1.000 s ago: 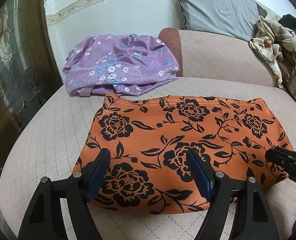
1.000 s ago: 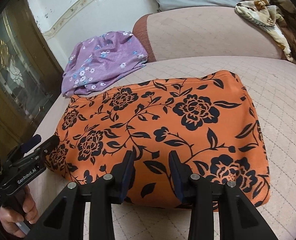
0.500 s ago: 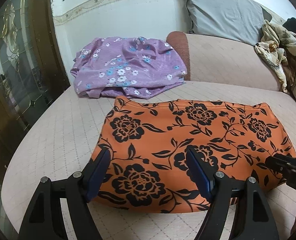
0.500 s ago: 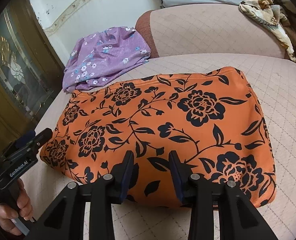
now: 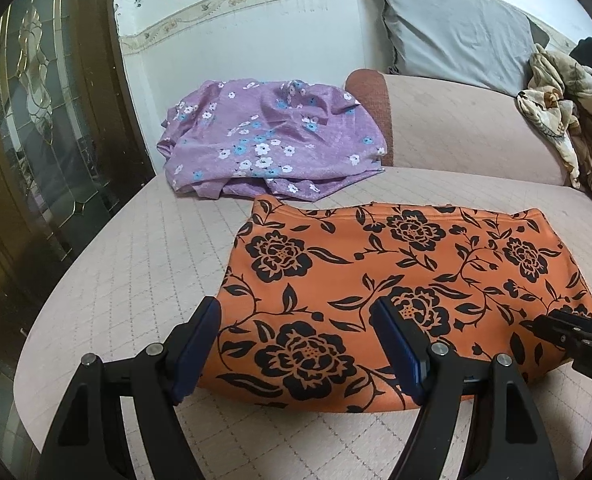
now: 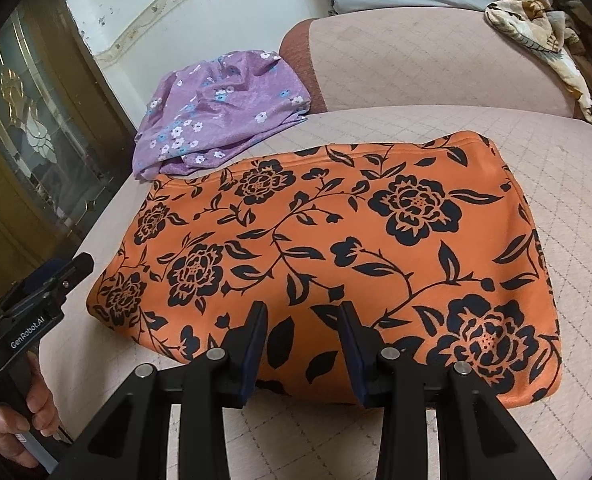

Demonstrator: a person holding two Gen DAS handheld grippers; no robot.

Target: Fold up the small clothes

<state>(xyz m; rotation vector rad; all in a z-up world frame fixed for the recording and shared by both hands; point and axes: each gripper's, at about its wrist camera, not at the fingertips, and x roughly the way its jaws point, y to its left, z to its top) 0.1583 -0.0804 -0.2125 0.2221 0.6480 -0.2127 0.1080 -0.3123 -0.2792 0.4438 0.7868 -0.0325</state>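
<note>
Both tongs, left tongs and right tongs, are sitting open, backing away from the orange garment; the fold is looking finished.

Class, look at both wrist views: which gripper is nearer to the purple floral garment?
Left. The left gripper sits at the orange cloth's end closest to the purple floral garment; the right gripper sits toward the opposite end.

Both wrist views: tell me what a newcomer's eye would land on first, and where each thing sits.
The orange garment with black flowers draws the eye first, lying folded flat on the pink quilted sofa seat. Behind it, against the armrest, sits a crumpled purple floral garment. Both grippers, left and right, hang open at the orange garment's near edge, holding nothing.
</note>
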